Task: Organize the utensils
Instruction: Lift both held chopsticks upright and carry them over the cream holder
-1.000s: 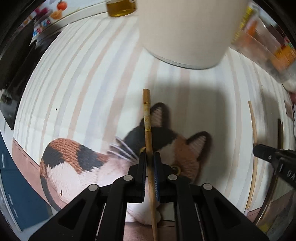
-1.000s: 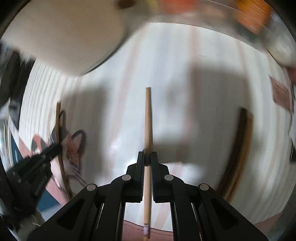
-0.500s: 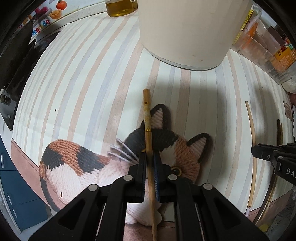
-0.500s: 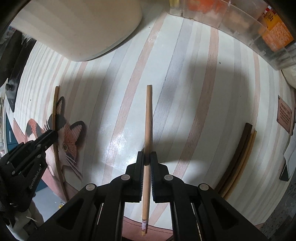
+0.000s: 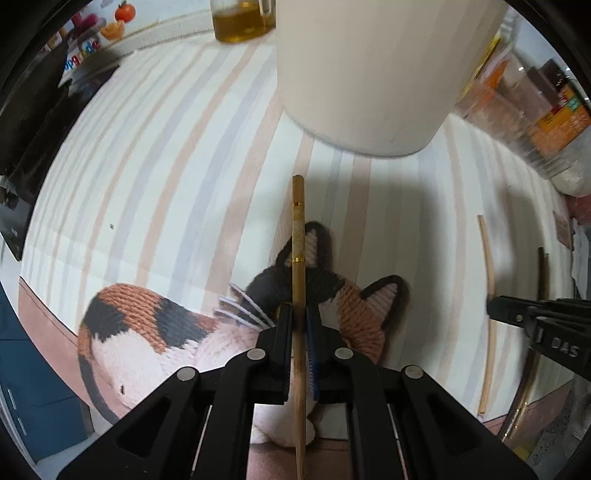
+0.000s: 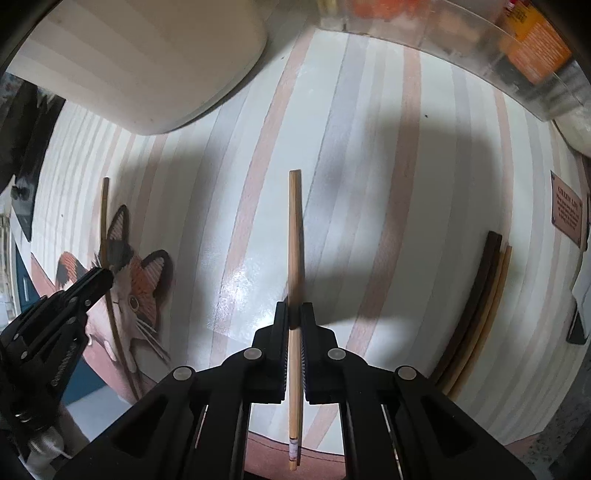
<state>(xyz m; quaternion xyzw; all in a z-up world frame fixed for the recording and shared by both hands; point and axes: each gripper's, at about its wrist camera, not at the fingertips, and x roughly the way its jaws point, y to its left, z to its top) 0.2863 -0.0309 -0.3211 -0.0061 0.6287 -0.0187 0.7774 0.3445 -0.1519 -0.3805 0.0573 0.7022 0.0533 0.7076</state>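
Two chopsticks gripped, one per gripper. Left gripper (image 5: 299, 325) clamped tight on gold-banded chopstick (image 5: 297, 258), above cat picture (image 5: 221, 325) on striped mat (image 5: 147, 166). Right gripper (image 6: 294, 317) pinched shut on plain chopstick (image 6: 294, 236), over same mat. More chopsticks (image 6: 480, 310) lying at mat's right edge. Farther off, cream pot (image 5: 369, 74), then glass of yellow liquid (image 5: 240, 22).

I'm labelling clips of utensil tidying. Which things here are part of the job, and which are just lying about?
Job: chopstick in left gripper; chopstick in right gripper; dark chopsticks on the mat; cream holder.

Lying about: cat mat, oil jug, clear bins.
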